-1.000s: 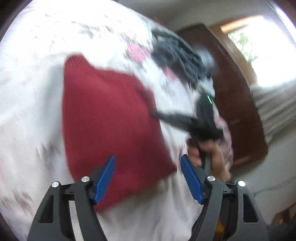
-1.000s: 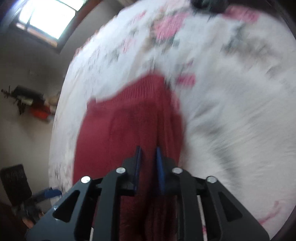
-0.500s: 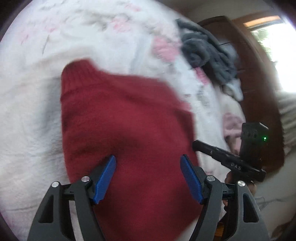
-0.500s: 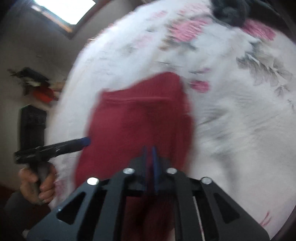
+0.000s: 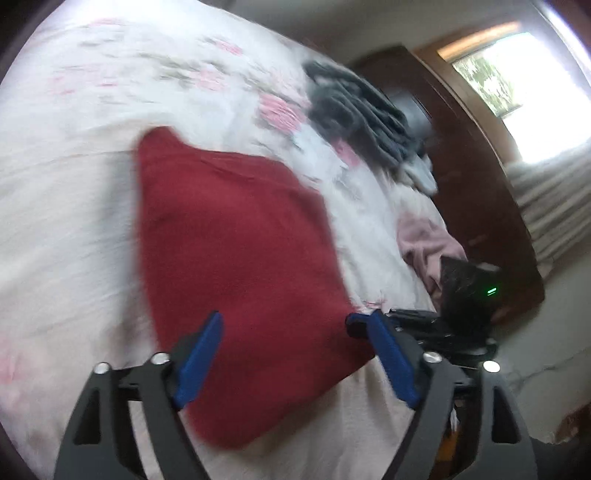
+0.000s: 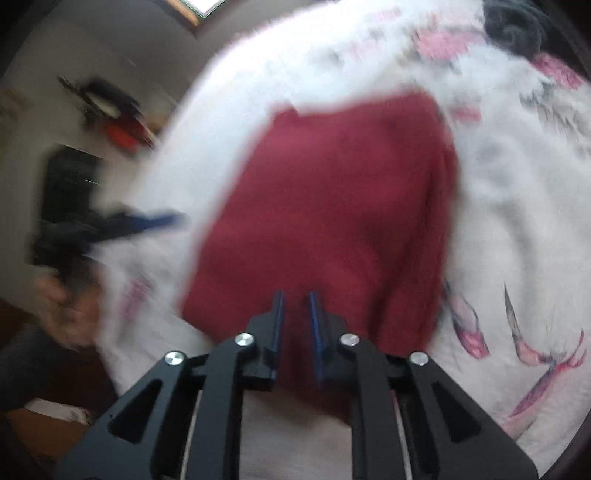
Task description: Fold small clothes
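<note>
A dark red knit garment (image 5: 240,251) lies folded flat on the white flowered bedsheet (image 5: 74,184). My left gripper (image 5: 295,319) hovers open over its near edge, blue pads wide apart with nothing between them. In the right wrist view the same garment (image 6: 332,192) stretches away from my right gripper (image 6: 295,295), whose jaws stand nearly together with red cloth in the narrow gap at the garment's near edge. The right gripper's fingertips (image 5: 354,326) reach the garment's right corner in the left wrist view. Both views are motion-blurred.
A pile of grey clothes (image 5: 362,107) and a pink garment (image 5: 424,240) lie toward the bed's far right side, beside a dark wooden cabinet (image 5: 480,184). A hand (image 6: 62,306) holds the left gripper off the bed's left edge. Dark cloth (image 6: 513,22) sits at the far corner.
The left gripper has drawn back and swung over the garment's near edge, staying open. The right gripper's jaws have parted slightly from half a second ago; the garment now lies flatter.
</note>
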Demonstrator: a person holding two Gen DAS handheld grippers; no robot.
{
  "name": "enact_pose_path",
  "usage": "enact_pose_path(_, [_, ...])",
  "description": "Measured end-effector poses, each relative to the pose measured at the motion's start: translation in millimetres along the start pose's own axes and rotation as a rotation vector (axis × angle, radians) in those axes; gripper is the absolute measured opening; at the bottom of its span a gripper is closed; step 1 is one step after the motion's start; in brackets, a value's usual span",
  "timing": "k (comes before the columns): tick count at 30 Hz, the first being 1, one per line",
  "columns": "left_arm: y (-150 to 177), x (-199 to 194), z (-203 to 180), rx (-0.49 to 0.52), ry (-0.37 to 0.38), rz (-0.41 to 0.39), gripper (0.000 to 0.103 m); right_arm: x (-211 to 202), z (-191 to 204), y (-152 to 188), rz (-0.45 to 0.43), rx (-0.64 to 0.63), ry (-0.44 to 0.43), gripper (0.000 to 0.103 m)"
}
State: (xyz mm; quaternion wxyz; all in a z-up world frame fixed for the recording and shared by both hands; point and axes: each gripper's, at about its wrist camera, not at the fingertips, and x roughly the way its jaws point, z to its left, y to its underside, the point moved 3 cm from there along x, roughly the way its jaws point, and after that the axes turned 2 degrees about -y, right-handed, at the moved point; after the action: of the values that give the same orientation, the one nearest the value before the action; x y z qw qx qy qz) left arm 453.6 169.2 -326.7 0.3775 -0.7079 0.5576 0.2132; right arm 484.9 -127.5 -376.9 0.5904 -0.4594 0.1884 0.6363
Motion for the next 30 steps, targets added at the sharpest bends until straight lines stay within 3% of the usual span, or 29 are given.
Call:
enact_pose_path(1, [6.4,2.4,13.3,-0.035,-0.025,0.024,0.086,10.5,-12.2,1.3,0.022,0.023,-0.003,0.0])
enact_pose_path(3, [23.9,9.1,38.5,-0.104,-0.059,0.076,0.085,4.1,-36.8,-1.7,0.004,0.129,-0.125,0.0])
enact_pose_path(4, [31.3,8.6,45.8,-0.117,-0.031,0.083,0.085,-8.2,-40.3,-7.1,-0.03,0.158,-0.182,0.007])
enact_pose_path(5, [34.4,9.3,49.0,-0.122,0.004,0.08,0.085,-22.2,-48.3,-12.9,-0.079,0.191,-0.216,0.034])
enact_pose_path(7, [37.4,14.6,55.7,-0.164,0.078,0.09,0.086,-39.9,-79.4,-30.0,-0.155,0.302,-0.216,0.071])
enact_pose_path(10, [37.5,29.9,62.0,-0.235,0.167,0.102,0.085,-30.0,-120.9,-48.8,-0.142,0.449,-0.29,0.071])
enact_pose_path(14, [33.7,52.3,53.1,-0.244,0.24,0.141,0.085,14.5,-139.8,-79.3,-0.08,0.551,-0.353,0.071])
enact_pose_path(20, [28.0,78.9,50.3,-0.243,0.277,0.185,0.085,53.8,-132.8,-110.3,-0.005,0.507,-0.326,0.069])
enact_pose_path(25, [29.3,90.4,36.6,-0.204,0.288,0.221,0.084,61.7,-107.0,-115.9,0.041,0.413,-0.311,0.07])
enact_pose_path(28, [30.3,94.1,40.9,-0.228,0.289,0.228,0.084,63.0,-110.6,-111.8,0.034,0.423,-0.298,0.064])
enact_pose_path(30, [28.5,97.0,41.3,-0.252,0.29,0.233,0.084,62.5,-104.7,-113.7,0.027,0.416,-0.312,0.067])
